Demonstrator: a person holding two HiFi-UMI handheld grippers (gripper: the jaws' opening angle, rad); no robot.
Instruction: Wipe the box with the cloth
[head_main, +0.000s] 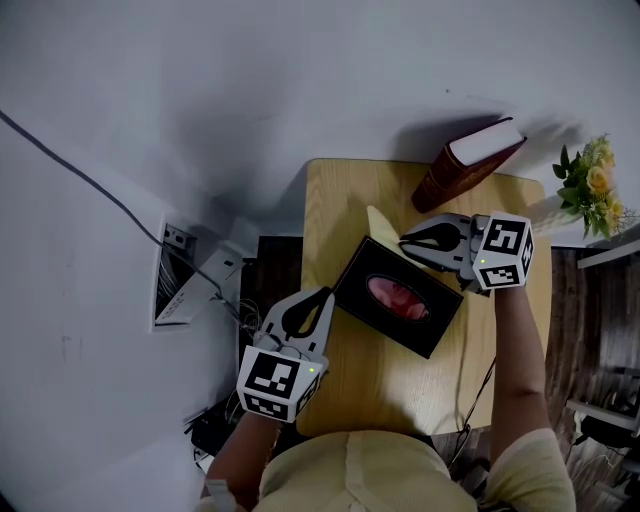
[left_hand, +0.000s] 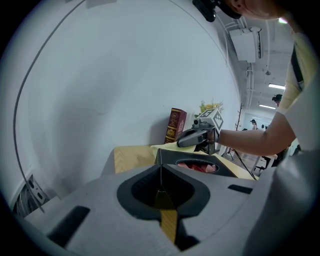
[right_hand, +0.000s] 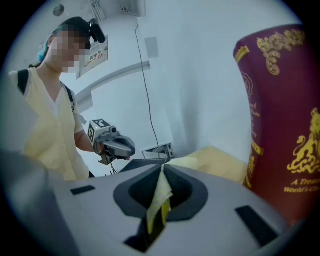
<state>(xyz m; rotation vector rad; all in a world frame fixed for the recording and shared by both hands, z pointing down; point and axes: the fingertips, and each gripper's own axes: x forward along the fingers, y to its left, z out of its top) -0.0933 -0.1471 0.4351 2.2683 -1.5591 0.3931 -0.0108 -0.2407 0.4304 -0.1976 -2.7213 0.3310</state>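
Wipe barely begun: right gripper (head_main: 405, 243) pinches cloth (head_main: 378, 222) at box (head_main: 398, 297) 12 o'clock, left gripper (head_main: 326, 294) pressed together, empty, at 9; next likely sweeps cloth across lid

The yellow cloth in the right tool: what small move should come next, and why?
Probably lower the right tool and draw the yellow cloth across the top of the black box. The cloth is pinched between that tool's shut jaws and lies at the box's far edge, not yet on its top; the left tool, shut, sits at the left corner, seemingly steadying it.
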